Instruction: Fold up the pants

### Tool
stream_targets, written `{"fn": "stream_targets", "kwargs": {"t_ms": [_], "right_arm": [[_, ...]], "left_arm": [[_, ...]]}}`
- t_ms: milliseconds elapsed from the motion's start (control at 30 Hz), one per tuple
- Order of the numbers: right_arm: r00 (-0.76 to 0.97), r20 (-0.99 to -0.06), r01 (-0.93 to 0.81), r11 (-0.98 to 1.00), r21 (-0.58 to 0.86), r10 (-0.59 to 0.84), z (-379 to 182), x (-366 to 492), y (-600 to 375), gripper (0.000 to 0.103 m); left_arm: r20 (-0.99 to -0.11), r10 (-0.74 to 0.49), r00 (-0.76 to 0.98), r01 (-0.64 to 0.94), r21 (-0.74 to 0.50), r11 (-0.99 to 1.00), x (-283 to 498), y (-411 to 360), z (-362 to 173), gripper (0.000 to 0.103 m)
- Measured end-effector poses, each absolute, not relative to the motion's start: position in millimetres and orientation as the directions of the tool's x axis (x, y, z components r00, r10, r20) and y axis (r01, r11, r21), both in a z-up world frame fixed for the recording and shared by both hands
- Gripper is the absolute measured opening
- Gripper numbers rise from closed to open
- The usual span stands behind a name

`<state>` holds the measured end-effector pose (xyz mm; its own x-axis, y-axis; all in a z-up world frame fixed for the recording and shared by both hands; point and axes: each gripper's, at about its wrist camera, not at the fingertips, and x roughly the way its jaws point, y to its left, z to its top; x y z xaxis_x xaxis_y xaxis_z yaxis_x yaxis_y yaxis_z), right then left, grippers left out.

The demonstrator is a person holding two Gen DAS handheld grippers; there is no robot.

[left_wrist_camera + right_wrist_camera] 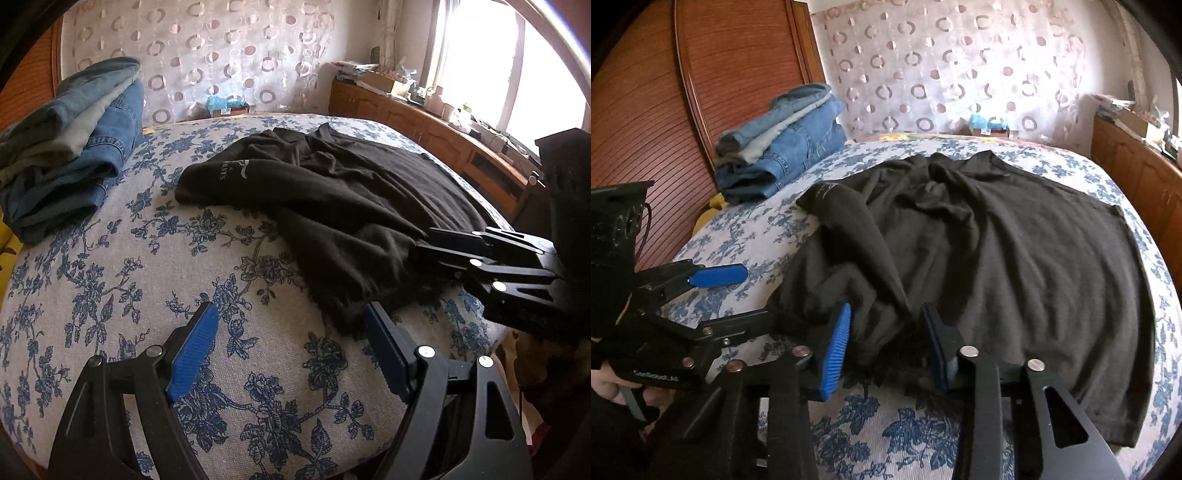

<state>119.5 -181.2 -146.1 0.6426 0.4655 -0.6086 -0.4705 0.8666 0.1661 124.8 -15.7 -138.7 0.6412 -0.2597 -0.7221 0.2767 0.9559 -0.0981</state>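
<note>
Black pants (pixel 1015 258) lie rumpled, unfolded, on my bed (pixel 110 295) | right claw (pixel 886 343) straddles near hem, grip unclear | left claw (pixel 291 343) wide, empty | every fold remains, I judge

Pants (pixel 997 240) lie spread across the bed (pixel 905 435), folded jeans stack (pixel 783 147) behind-left by the headboard (pixel 738 74); cabinet (pixel 424 125) right of the bed; right tool (pixel 886 343) at pants' near edge, left tool (pixel 291 343) just left
</note>
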Motion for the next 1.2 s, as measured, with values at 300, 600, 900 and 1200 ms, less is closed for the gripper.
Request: {"fn": "stream_targets", "kwargs": {"t_ms": [300,600,900,1200], "right_arm": [[0.631,-0.623,-0.47,0.867,0.167,0.462,-147,136,-174,0.029],[0.641,-0.609,-0.502,0.855,0.129,0.468,-137,128,-174,0.007],[0.711,-0.541,-0.48,0.872,0.096,0.45,-112,114,-193,0.006],[0.771,-0.492,-0.426,0.902,0.074,0.405,-92,89,-232,0.006]], "left_arm": [[-0.715,-0.25,0.652,0.277,-0.082,0.957,126,-17,-140,0.081],[-0.699,-0.251,0.67,0.274,-0.081,0.958,120,-20,-133,0.081],[-0.655,-0.267,0.707,0.283,-0.084,0.955,113,-23,-110,0.081],[-0.635,-0.283,0.719,0.296,-0.089,0.951,115,-30,-99,0.081]]}}
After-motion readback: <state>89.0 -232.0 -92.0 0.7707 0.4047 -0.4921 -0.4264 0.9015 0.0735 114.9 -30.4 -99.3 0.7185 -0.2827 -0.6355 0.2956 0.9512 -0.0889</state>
